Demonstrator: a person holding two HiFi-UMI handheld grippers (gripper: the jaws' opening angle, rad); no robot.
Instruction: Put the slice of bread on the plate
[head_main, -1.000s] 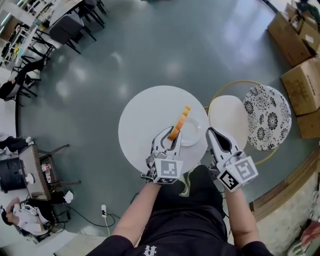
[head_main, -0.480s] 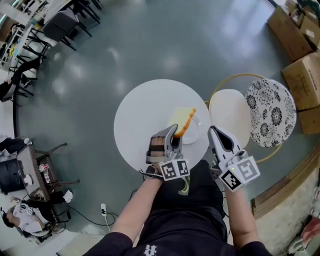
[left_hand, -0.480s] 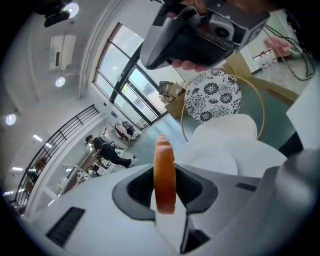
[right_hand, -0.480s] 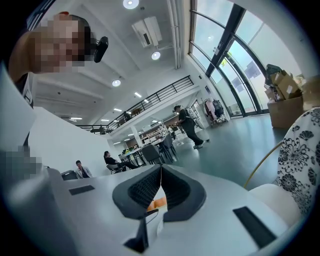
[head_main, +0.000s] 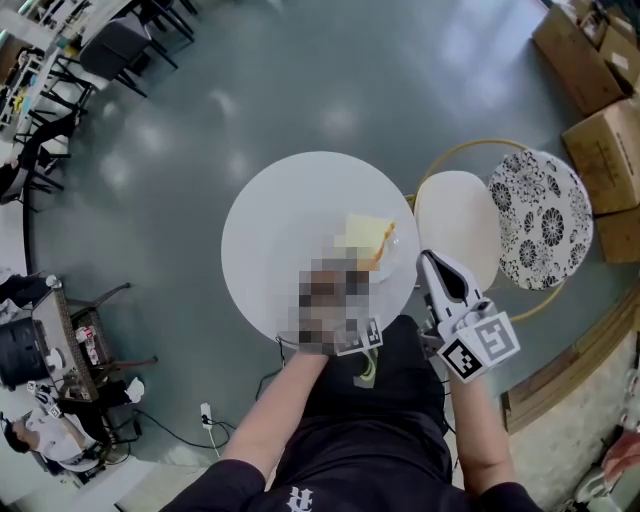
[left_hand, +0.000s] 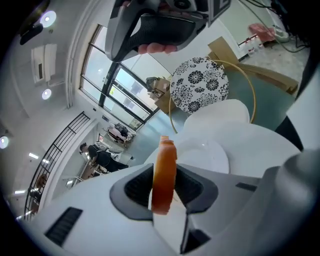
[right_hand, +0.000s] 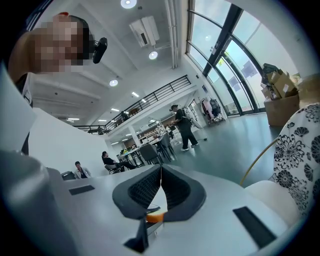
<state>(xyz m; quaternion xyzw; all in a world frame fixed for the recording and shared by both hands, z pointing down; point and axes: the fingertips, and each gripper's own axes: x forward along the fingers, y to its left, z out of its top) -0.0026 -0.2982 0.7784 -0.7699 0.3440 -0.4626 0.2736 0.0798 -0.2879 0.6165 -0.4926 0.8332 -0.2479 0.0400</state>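
The slice of bread (head_main: 363, 236), pale with an orange crust, lies tilted low over the small white plate (head_main: 397, 243) on the right side of the round white table (head_main: 270, 240). My left gripper (left_hand: 164, 181) is shut on the bread (left_hand: 164, 170), which stands edge-on between its pads, with the plate (left_hand: 207, 156) just beyond. In the head view a mosaic patch hides this gripper. My right gripper (head_main: 429, 262) hovers at the table's right edge, next to the plate; its pads (right_hand: 150, 189) meet with nothing between them.
A white round stool (head_main: 456, 228) with a brass ring stands right of the table, and a black-and-white patterned seat (head_main: 540, 220) beyond it. Cardboard boxes (head_main: 585, 60) sit at the far right. Chairs and desks (head_main: 120, 50) stand far off at the upper left.
My left gripper came down and rolled over, so the bread went from standing on edge above the plate to lying nearly flat over it. My right gripper sank a little.
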